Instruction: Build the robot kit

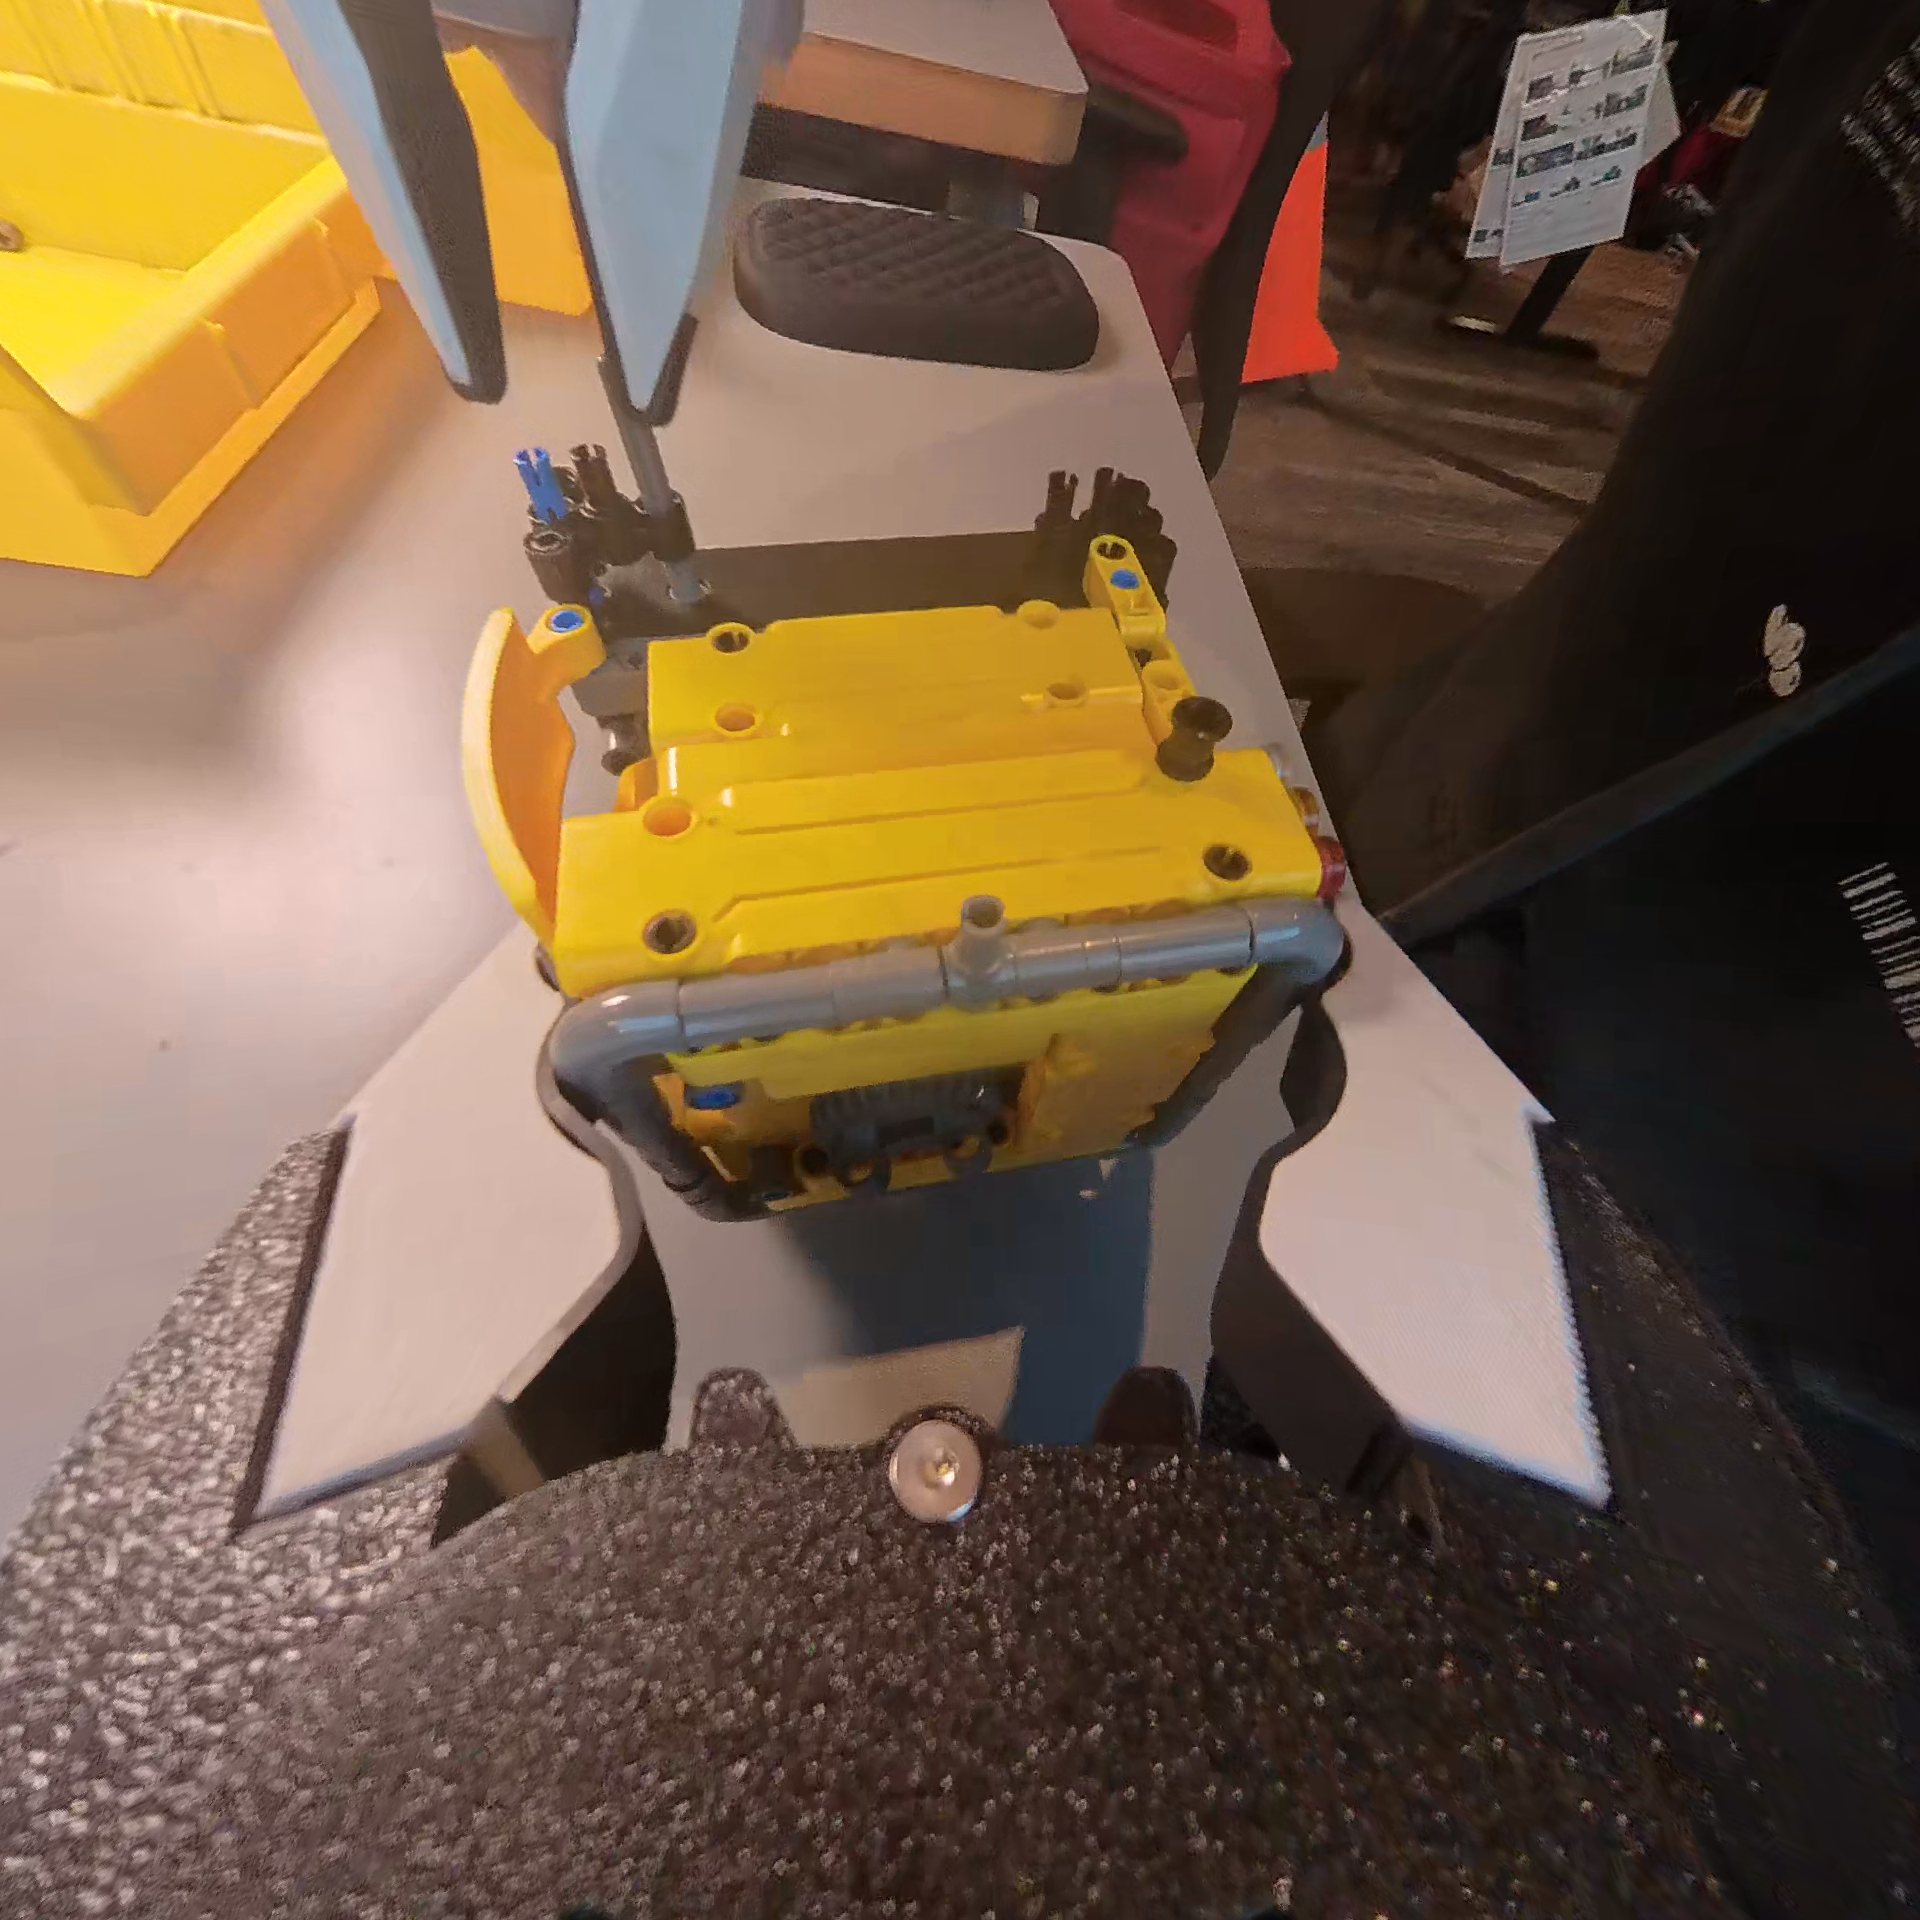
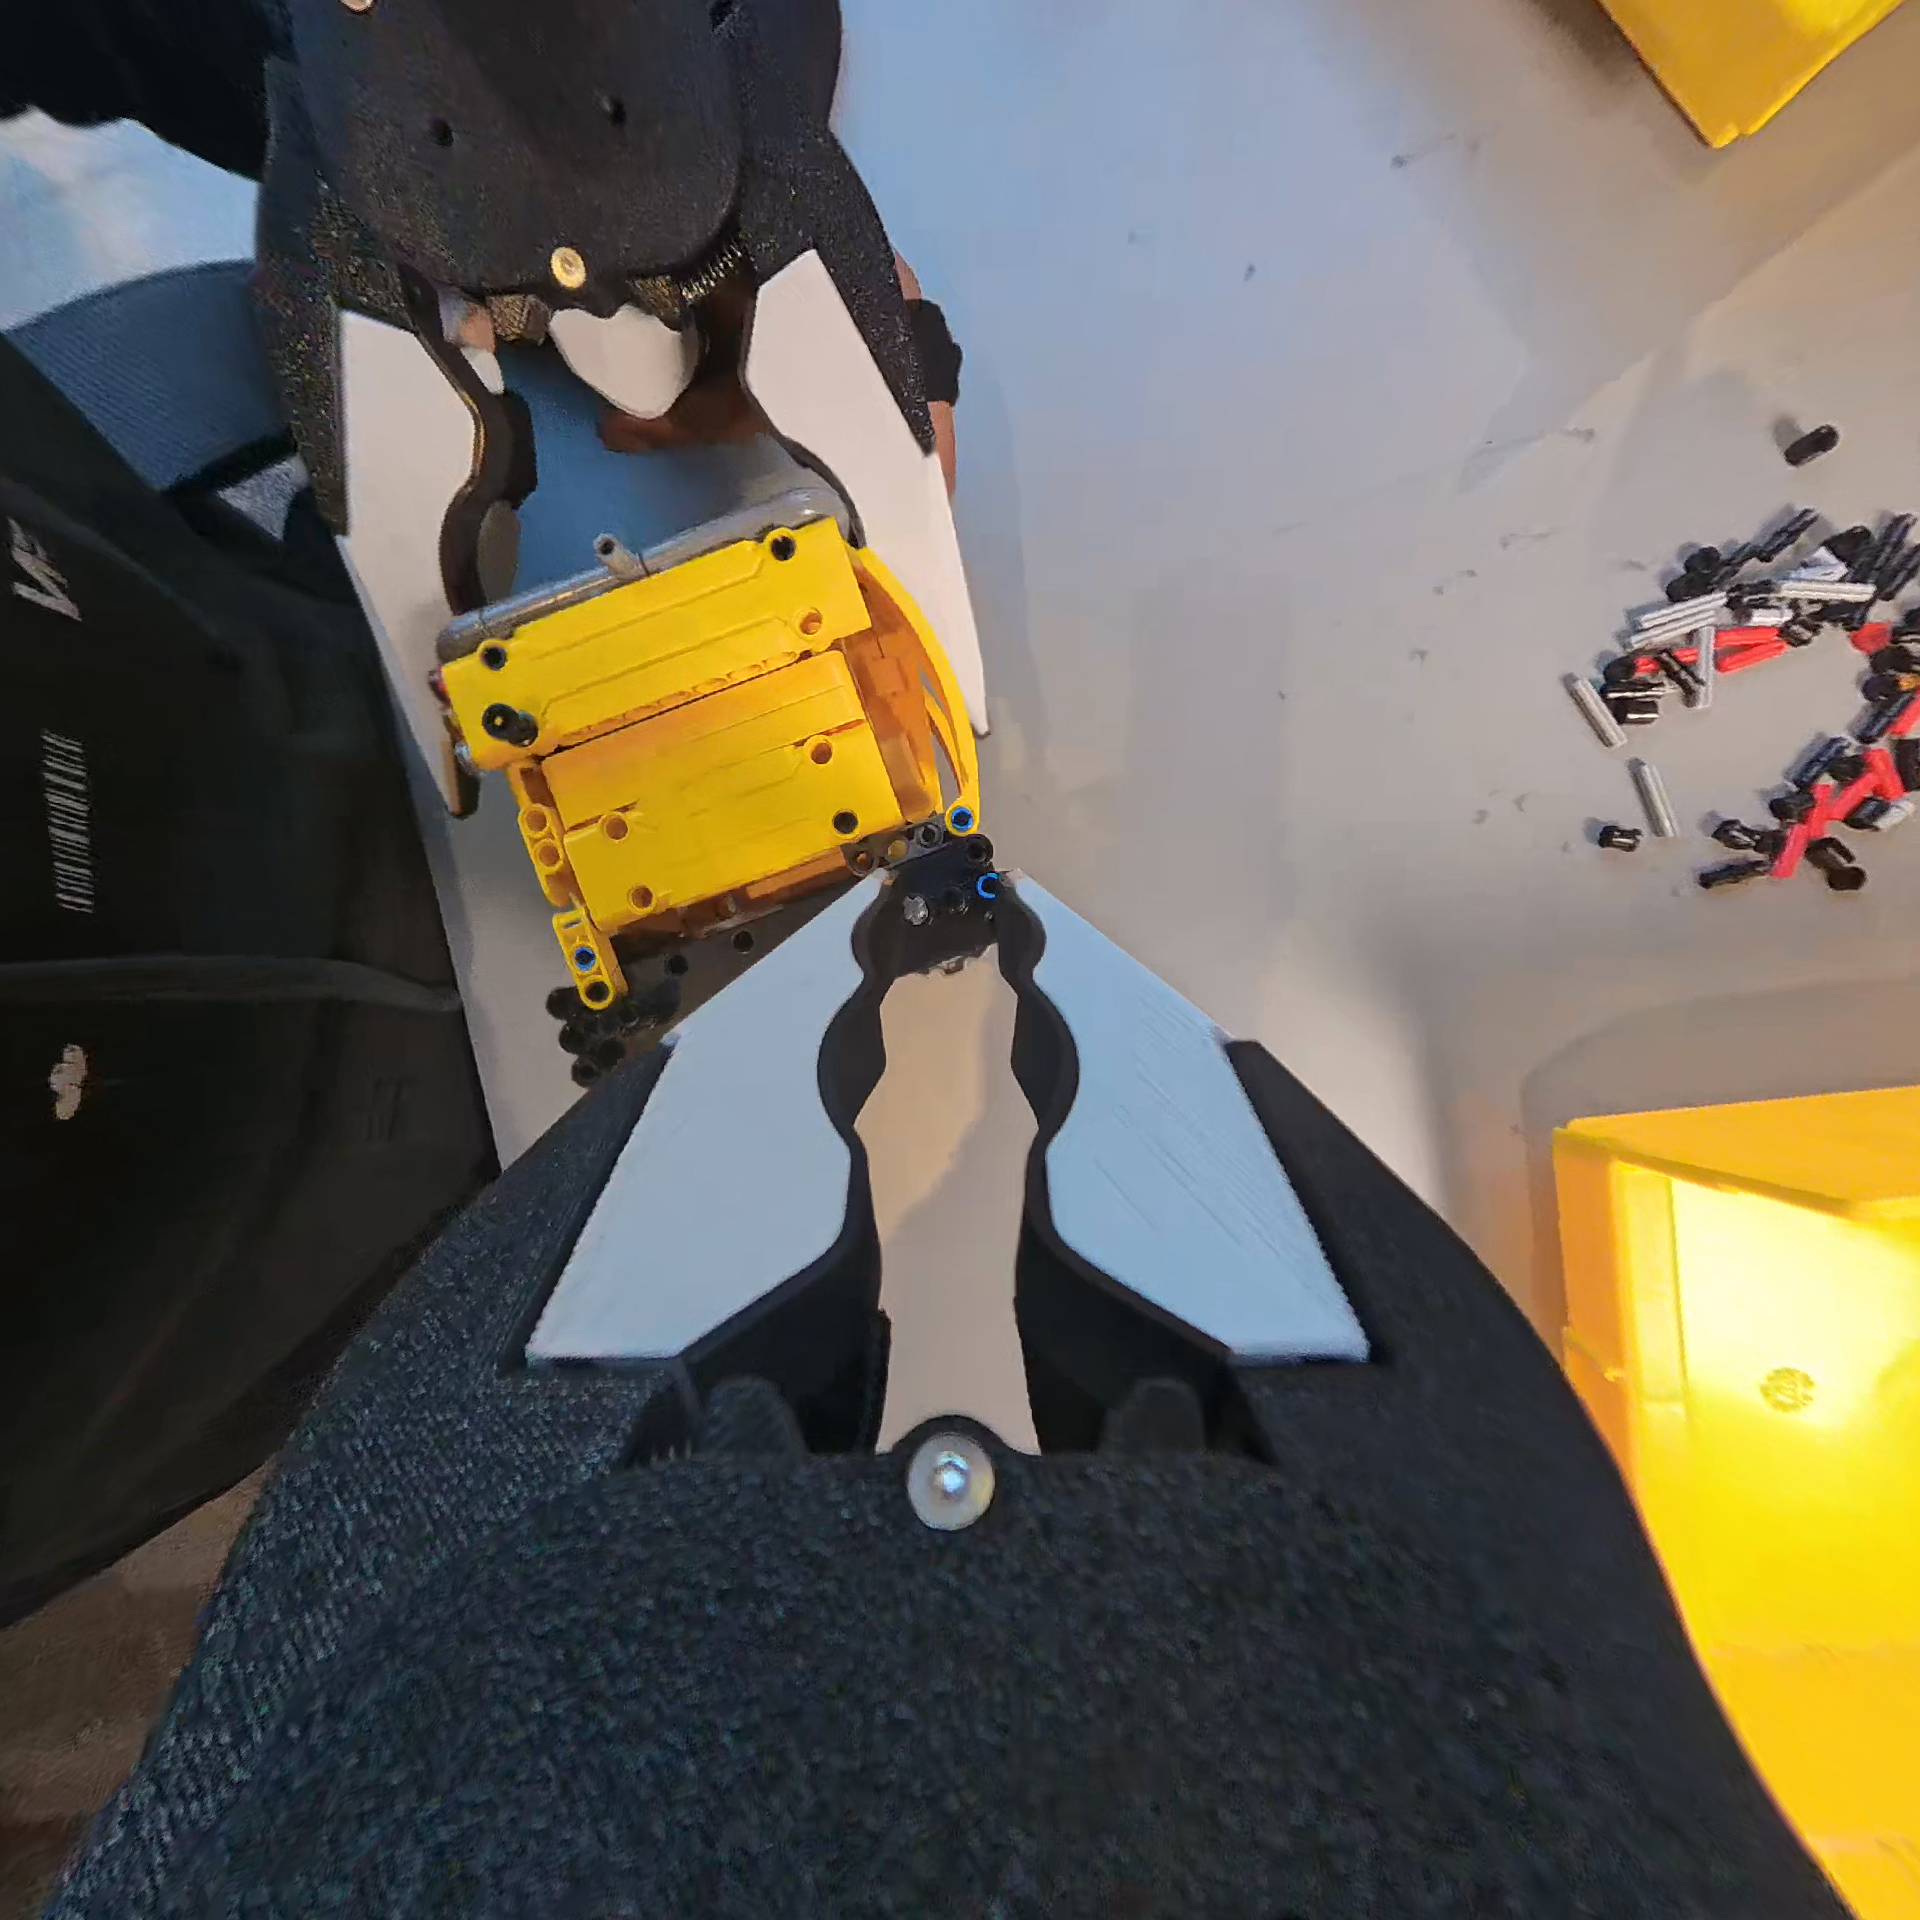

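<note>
**Yellow brick-built model, held between two claws**

Item: yellow brick-built model [image 1: 914,831], panelled top, grey tube frame [image 1: 935,977] at the near end, black pin clusters at the far end. Clamped across its near end between the left gripper [image 1: 940,1049] fingers, above the white table [image 1: 208,831].

Right gripper [image 2: 935,899]: narrowed onto a thin grey axle [image 1: 649,468] standing in the black pin block [image 2: 940,883] at the far left corner of the model.

Handling, by judgement: light, rigid plastic, smooth panels likely slippery; pinned joints and curved side panel [image 1: 509,769] liable to pop off under squeeze. Best hold: solid body sides or tube frame.

Nearby: yellow bins [image 1: 156,312] beyond left claw; loose black, grey and red pieces [image 2: 1787,665] right of right claw.
</note>
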